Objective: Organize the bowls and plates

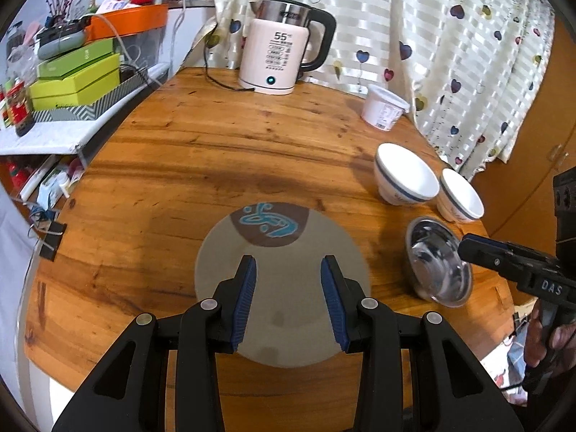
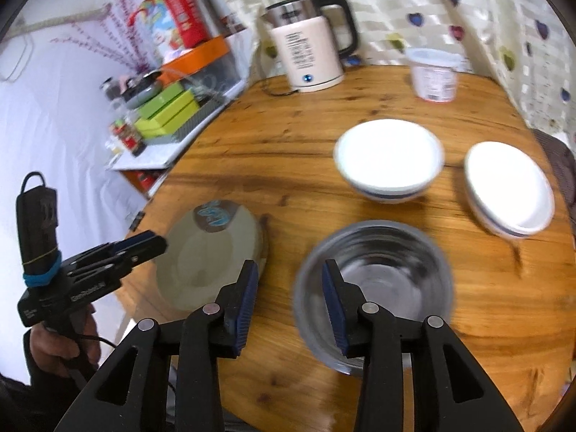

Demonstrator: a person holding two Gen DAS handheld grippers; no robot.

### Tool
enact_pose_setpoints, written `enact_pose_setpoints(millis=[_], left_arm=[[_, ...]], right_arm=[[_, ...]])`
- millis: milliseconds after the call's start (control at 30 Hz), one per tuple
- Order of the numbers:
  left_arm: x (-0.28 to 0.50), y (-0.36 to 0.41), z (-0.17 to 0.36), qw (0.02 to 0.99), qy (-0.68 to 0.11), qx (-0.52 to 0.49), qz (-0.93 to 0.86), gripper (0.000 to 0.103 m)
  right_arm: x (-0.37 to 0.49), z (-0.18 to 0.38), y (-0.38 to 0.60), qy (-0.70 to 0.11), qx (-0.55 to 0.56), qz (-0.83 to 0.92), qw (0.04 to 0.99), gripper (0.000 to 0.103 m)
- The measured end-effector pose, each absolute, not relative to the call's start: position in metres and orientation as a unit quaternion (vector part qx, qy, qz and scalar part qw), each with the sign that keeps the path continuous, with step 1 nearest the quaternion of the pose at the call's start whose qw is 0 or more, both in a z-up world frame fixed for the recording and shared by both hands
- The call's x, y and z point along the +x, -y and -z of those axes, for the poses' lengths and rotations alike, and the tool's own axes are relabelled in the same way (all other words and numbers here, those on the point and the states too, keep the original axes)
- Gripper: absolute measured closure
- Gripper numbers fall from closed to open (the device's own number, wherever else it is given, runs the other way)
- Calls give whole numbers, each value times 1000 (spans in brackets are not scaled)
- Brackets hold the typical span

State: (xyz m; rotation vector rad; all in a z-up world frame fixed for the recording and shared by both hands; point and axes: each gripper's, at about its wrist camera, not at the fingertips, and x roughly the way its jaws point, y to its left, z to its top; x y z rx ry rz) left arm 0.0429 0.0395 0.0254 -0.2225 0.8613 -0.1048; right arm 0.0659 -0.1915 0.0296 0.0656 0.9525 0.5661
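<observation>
I see my left gripper [image 1: 288, 288] and right gripper [image 2: 289, 295] both released; the shiny round steel bowl [image 2: 374, 288] at lower centre, two white blue-banded ceramic bowls [image 2: 388, 158] and the grey round plate [image 1: 284, 280] hold nothing.

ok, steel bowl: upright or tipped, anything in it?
Upright and empty. The steel bowl sits mouth up on the table, and the right wrist view shows only its bare, shiny inside. That view is slightly blurred.

glossy wooden table [image 1: 223, 151], shiny metal bowl [image 2: 374, 288], smooth matt plate [image 1: 284, 288]
</observation>
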Motion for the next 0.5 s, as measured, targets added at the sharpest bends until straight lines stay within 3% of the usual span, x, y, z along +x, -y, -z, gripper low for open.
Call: enact_pose_setpoints(millis=[500], left_arm=[[66, -4, -52, 896, -411, -95, 138, 64]], right_arm=[[57, -47, 244, -437, 77, -195, 875, 67]])
